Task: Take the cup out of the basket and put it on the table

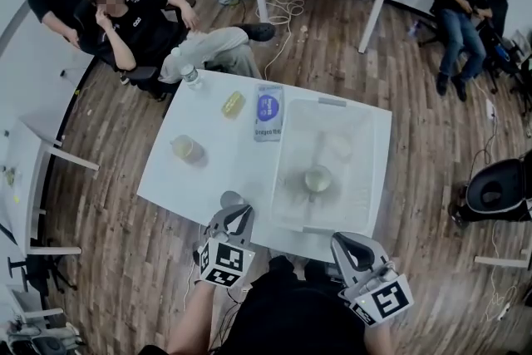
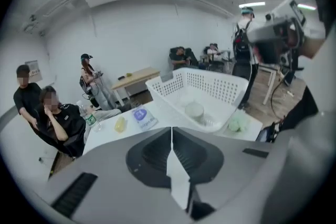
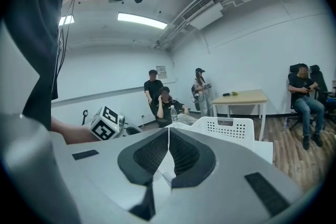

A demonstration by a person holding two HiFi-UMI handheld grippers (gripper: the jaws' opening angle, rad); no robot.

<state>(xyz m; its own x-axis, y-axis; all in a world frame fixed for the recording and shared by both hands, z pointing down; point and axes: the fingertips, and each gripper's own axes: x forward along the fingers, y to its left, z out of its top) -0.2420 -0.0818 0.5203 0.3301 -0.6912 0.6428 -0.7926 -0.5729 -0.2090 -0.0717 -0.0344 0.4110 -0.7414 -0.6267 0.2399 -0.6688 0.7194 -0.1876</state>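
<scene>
A pale cup [image 1: 317, 178] stands inside the white perforated basket [image 1: 287, 179] on the right half of the white table [image 1: 224, 170]. In the left gripper view the cup [image 2: 194, 110] shows on the floor of the basket [image 2: 220, 84]. My left gripper [image 1: 236, 214] hangs above the table's near edge, left of the basket, its jaws shut with nothing between them [image 2: 171, 136]. Near the basket's front right corner my right gripper [image 1: 349, 245] is also shut and empty [image 3: 169, 150], and the basket [image 3: 231, 126] lies ahead of it.
On the table's left part are a translucent cup [image 1: 184, 148], a yellow item [image 1: 233, 104], a blue packet [image 1: 268, 114] and a bottle [image 1: 190, 76]. A pale green blurred thing [image 2: 239, 123] lies by the basket. A seated person [image 1: 141, 29] is close behind the table.
</scene>
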